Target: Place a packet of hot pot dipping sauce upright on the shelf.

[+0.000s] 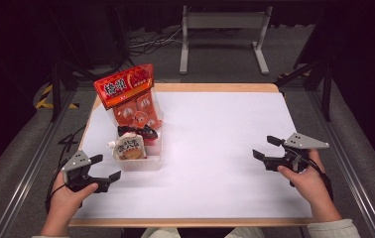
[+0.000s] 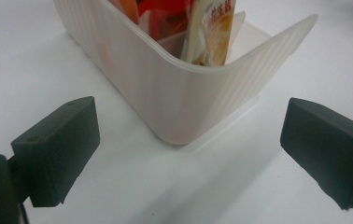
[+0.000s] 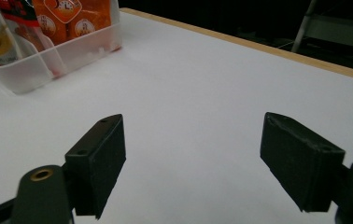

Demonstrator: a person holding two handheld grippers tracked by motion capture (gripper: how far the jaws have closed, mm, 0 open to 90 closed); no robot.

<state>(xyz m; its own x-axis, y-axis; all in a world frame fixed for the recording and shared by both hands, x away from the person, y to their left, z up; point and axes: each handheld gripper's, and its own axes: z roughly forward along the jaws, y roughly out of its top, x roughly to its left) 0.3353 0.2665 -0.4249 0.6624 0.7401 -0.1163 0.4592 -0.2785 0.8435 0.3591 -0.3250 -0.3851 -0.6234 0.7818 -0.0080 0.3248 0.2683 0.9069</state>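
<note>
White tabletop (image 1: 215,148) with a wooden edge in front of me, grey floor around it, black curtains and a pale metal stand (image 1: 223,34) behind. My left gripper (image 1: 107,167) sits low near the front left corner, jaws spread wide, nothing between them. Just ahead of it is the translucent plastic bin (image 1: 141,162), stuffed with an orange-red snack bag (image 1: 128,94) and a cream spouted pouch (image 1: 127,148). My right gripper (image 1: 267,147) is well apart, over bare table on the right, jaws wide and empty too. The print on the packets is too small to read. My left gripper view brings the bin's rounded corner (image 2: 184,93) close; its far end is cut off. My right gripper view catches the bin (image 3: 48,60) sideways, far left.
</note>
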